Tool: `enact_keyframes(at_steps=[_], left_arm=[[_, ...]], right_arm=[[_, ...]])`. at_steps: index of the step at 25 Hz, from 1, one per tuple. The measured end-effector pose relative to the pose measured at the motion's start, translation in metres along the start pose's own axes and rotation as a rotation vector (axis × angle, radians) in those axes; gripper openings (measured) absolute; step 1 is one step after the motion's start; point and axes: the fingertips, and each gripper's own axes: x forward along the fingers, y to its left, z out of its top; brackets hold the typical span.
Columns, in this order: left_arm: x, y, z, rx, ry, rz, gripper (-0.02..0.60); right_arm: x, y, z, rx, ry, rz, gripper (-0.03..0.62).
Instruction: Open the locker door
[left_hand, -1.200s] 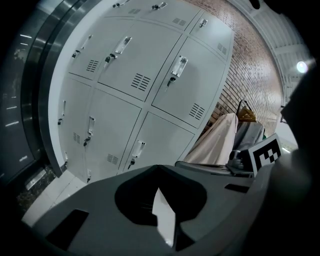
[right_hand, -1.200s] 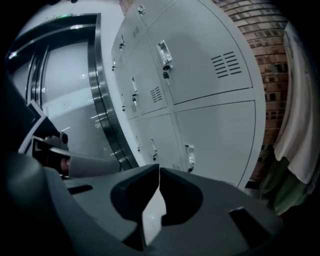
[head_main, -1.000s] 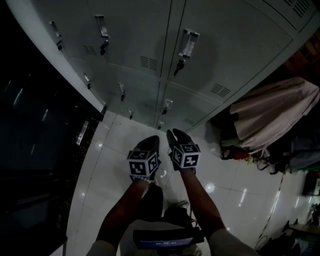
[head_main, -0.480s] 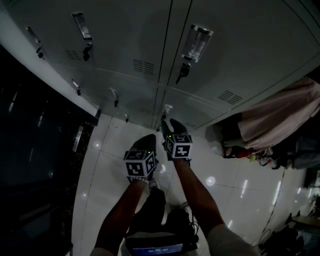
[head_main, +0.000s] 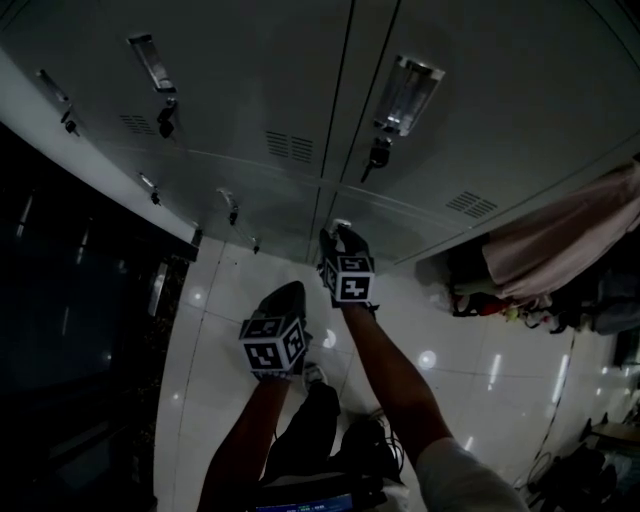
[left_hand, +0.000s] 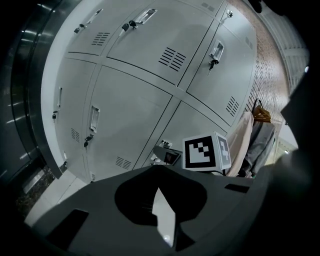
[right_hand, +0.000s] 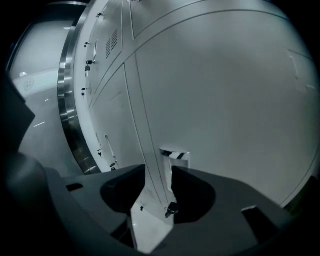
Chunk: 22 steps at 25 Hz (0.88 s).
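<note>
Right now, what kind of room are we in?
Most likely a locker room or changing area. Rows of grey metal locker doors with vents and keyed latches fill the wall. A glossy white tiled floor runs beneath them, and a pale pink cloth hangs at the right.

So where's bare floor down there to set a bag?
Bare tiles run between the dark wall and the left gripper, and again right of the person's right arm. Crowded: clutter under the pink cloth beside the lockers.
</note>
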Motion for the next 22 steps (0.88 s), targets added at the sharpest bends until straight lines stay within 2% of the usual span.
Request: enact_keyframes(at_steps=[5, 9, 16, 22], left_arm=[[-0.01, 0.013, -0.008, -0.017, 0.011, 0.02, -0.003], [-0.02, 0.018, -0.013, -0.033, 0.011, 0.032, -0.003], [-0.034, 0.006, -0.023, -0.034, 0.014, 0.042, -0.003], [-0.046, -0.013, -0.045, -0.055, 0.021, 0.044, -0.003]], right_arm=[[0.009, 0.002, 0.002, -0.009, -0.003, -0.017, 0.198], [0.002, 0.008, -0.001, -0.062, 0.02, -0.024, 0.199], [-0.052, 0.036, -0.035, -0.149, 0.03, 0.013, 0.204], [-0.097, 0.042, -0.061, -0.155, 0.022, 0.067, 0.196]])
